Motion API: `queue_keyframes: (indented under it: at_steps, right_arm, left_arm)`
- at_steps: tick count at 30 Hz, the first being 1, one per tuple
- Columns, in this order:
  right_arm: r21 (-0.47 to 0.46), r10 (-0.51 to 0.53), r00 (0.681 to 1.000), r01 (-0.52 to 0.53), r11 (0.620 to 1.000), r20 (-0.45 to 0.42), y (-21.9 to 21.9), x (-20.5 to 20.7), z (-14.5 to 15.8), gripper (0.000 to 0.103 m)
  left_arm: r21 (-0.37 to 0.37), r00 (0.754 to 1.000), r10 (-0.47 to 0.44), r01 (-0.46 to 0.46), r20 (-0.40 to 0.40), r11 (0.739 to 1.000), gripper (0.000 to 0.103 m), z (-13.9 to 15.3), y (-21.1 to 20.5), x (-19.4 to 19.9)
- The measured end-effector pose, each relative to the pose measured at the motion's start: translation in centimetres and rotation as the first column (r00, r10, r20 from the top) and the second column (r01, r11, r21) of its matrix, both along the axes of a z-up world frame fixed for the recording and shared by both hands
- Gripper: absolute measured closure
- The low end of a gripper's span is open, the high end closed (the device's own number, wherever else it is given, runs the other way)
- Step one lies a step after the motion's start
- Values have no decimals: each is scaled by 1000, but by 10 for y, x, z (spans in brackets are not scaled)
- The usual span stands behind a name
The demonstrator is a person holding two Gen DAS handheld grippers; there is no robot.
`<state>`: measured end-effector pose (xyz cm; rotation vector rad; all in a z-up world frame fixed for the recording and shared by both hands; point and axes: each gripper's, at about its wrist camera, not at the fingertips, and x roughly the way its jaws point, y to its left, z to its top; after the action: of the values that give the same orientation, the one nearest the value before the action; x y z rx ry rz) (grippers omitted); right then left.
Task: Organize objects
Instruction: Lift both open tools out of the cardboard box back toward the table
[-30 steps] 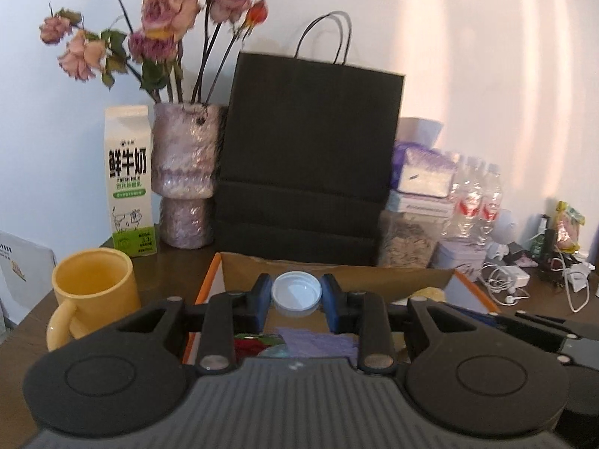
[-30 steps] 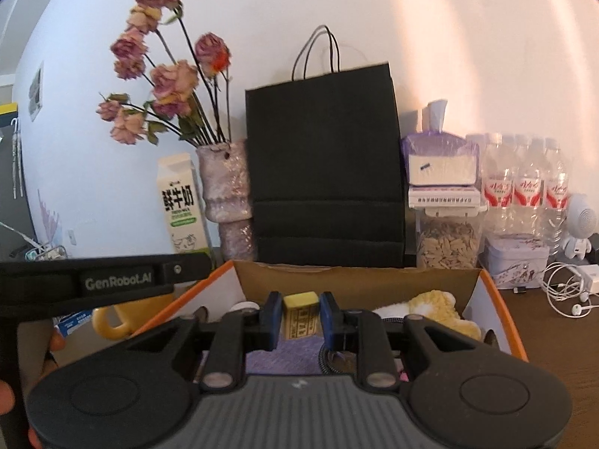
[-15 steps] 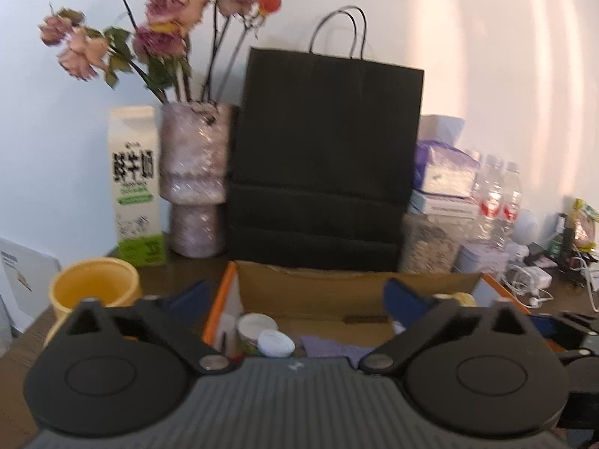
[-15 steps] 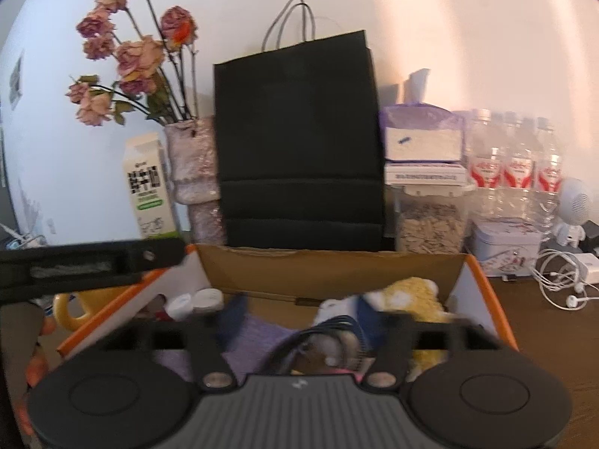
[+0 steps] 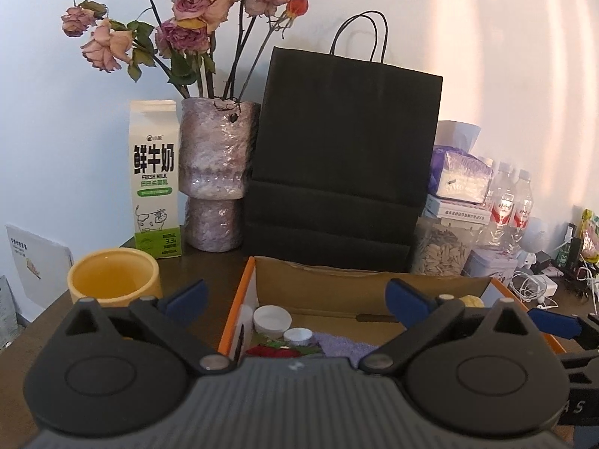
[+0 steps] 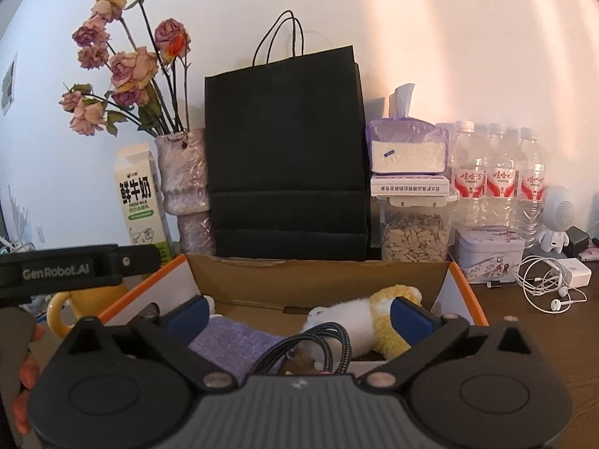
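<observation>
**Both grippers let go over the box**

The left gripper (image 5: 295, 295) has its blue fingers (image 5: 408, 297) spread wide with nothing between them; its jaws have just been opening. The right gripper (image 6: 299, 310) is the same: fingers (image 6: 411, 316) far apart, jaws just opened, nothing pressed by the pads. Both hang over the box (image 5: 239, 292) on the tabletop (image 5: 209, 273), tilted a little downward.

Below the left gripper, at the box's near-left corner, stand two white-capped jars (image 5: 272, 320), upright and just beside each other, long axes vertical, caps up. Next to them lies a purple cloth (image 6: 239, 340), flat, running lengthwise from the near side toward the back wall. A coiled cable (image 6: 322, 348) rests on the cloth's right end, and a yellow-and-white plush (image 6: 374, 314) lies on its side, its long axis across the box.

The step in hand looks like the release and retreat. To do it well, I would lift both grippers straight up before swinging away, fingers kept wide, so no pad clips a jar cap or snags the cable. The mug (image 5: 112, 277), left of the box, seems a likely next pick.
</observation>
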<state>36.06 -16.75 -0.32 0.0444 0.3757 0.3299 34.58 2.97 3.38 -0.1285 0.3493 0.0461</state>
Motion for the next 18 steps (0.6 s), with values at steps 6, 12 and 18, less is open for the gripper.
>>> queue_keyframes:
  at_steps: [6, 12, 18]
  right_arm:
    - [0, 14, 1000, -14, 1000, 17, -2, -21, 5, 0]
    - [-7, 20, 999, -20, 1000, 32, -8, -49, 6, 0]
    - [-19, 9, 1000, -9, 1000, 11, -18, -78, -1, 0]
  left_arm:
    - [-4, 1000, 0, 1, 30, 1000, 0, 3, 4, -22]
    - [-11, 1000, -5, 5, 21, 1000, 0, -3, 8, -41]
    - [-19, 1000, -10, 11, 15, 1000, 0, -13, 14, -67]
